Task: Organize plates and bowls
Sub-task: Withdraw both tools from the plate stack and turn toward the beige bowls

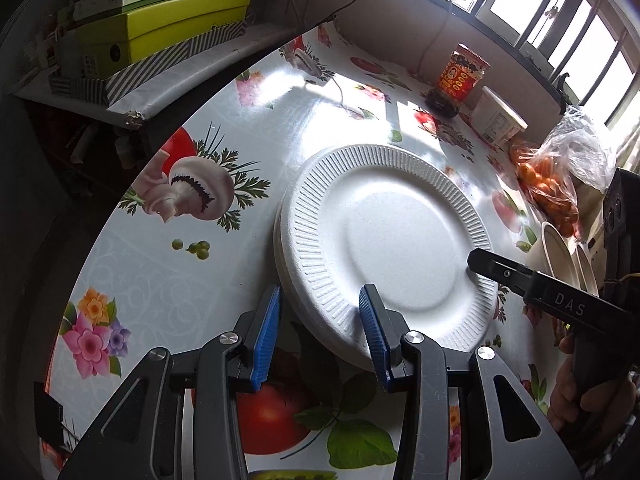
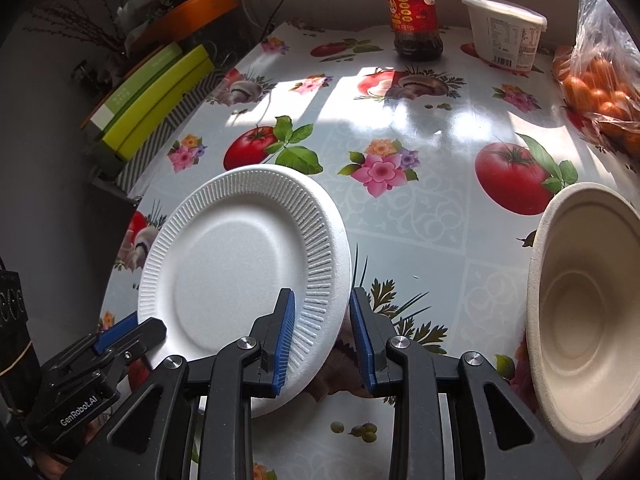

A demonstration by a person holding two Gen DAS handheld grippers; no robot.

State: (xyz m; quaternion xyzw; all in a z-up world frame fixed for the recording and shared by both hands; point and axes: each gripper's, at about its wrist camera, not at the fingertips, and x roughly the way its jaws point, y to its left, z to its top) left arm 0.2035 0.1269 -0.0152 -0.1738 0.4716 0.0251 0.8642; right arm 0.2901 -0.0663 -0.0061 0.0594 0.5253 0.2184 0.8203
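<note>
Left wrist view: your left tongs (image 1: 320, 304) stand apart, astride the near rim of the plate (image 1: 384, 248); nothing is clamped.
Right wrist view: your right tongs (image 2: 322, 312) are apart too, astride the plate's opposite rim.
Plate position: on the counter (image 2: 400, 240), apparently on top of another plate; empty.
Bowl (image 2: 580, 312): to the right, tipped on edge, empty.
Risk, crushing: foam rim may dent if you close hard.
Risk, lifting: both plates may come up together, or the top one tilt and slide.
Jar (image 2: 414, 12): dark sauce inside, lid on.
Tub (image 2: 504, 32): lidded, contents hidden.
Bag (image 2: 600, 88): orange fruit.
</note>
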